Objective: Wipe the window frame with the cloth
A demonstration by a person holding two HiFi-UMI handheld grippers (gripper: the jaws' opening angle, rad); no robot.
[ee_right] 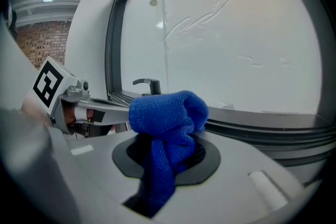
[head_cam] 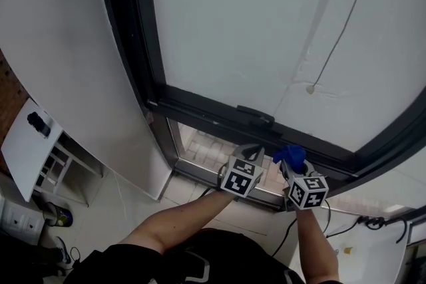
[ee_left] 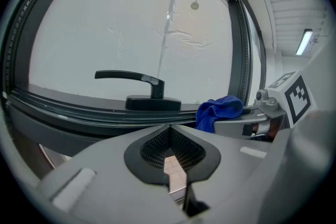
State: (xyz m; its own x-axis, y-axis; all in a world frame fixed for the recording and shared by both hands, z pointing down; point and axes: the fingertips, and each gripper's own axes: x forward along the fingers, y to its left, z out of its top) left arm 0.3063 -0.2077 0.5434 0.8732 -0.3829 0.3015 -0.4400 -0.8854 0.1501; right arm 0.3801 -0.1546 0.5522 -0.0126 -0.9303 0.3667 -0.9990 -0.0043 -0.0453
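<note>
the cloth (ee_right: 165, 113) is blue terry, bunched into a soft lump and clamped between the jaws of the right gripper (ee_right: 166, 159), with its folded end bulging past the tips and a tail hanging down between them. it sits low at the dark frame (head_cam: 200, 111), just by the bottom rail and to the right of the black handle (ee_left: 137, 81); whether it touches the rail cannot be told.
</note>
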